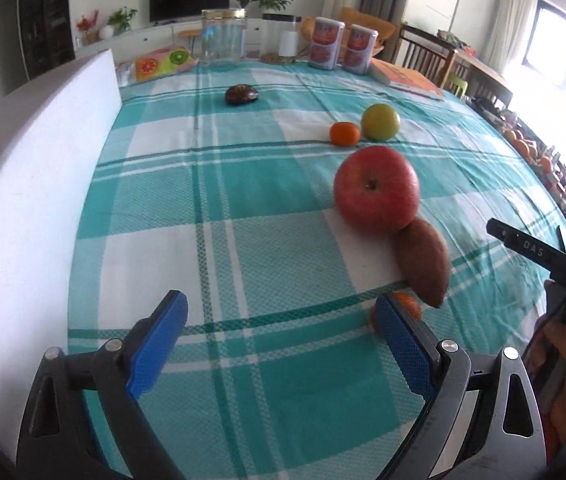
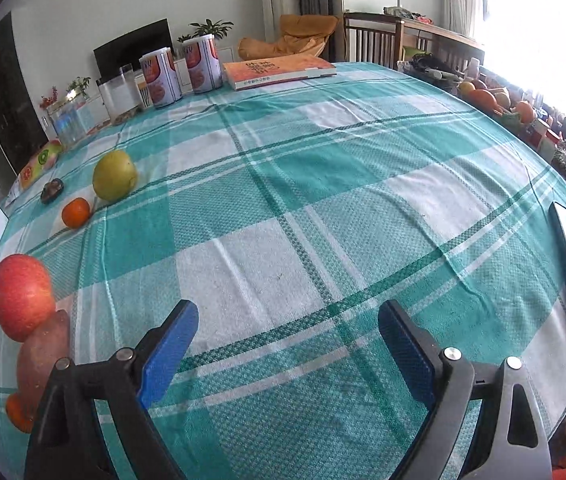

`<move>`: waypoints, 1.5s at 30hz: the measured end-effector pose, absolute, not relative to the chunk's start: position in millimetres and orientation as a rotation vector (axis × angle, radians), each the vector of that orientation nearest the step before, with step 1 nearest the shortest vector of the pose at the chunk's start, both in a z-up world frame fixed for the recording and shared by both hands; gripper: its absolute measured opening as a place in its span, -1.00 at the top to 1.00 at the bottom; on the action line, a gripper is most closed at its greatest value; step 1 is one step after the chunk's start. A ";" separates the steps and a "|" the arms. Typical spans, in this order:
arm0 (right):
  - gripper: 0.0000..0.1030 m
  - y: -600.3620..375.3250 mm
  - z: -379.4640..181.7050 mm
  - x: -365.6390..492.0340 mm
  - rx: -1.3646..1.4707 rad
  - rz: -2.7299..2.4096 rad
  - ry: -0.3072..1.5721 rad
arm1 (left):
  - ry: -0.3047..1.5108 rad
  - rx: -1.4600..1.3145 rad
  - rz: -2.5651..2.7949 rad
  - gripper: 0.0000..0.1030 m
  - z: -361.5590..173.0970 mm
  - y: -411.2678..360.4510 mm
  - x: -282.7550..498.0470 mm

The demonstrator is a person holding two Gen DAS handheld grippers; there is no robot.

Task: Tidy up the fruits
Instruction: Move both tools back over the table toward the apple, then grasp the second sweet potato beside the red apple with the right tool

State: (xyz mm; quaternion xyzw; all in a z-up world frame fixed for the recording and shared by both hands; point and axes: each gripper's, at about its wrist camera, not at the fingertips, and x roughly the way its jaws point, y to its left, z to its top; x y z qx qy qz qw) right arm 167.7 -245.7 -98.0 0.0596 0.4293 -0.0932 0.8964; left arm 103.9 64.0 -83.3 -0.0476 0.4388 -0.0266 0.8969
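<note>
Your table, under its teal checked cloth (image 1: 243, 208), fills both views. A white board (image 1: 43, 184) stands left of your left tongs (image 1: 279, 340), whose jaws are spread wide with nothing between them. The red apple (image 1: 377, 190) sits ahead and right of them, touching the sweet potato (image 1: 423, 264). A small orange (image 1: 411, 304) peeks from behind their right finger. Farther ahead lie the green apple (image 1: 380, 121), a tangerine (image 1: 345, 133) and a dark fruit (image 1: 241, 95). Your right tongs (image 2: 287, 344) gape empty over bare cloth, with the fruits off to their left.
</note>
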 end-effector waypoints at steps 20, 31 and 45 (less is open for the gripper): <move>-1.00 -243.2 -107.2 176.9 0.097 -0.210 0.948 | 0.926 -0.063 0.040 -0.97 -114.0 86.7 123.3; -1.00 -243.3 -107.1 177.1 0.096 -0.211 0.948 | 0.916 -0.094 0.022 -0.98 -113.2 90.9 122.4; -1.00 -243.6 -106.8 176.2 0.102 -0.204 0.946 | 0.906 -0.120 0.009 -0.98 -112.1 94.1 121.1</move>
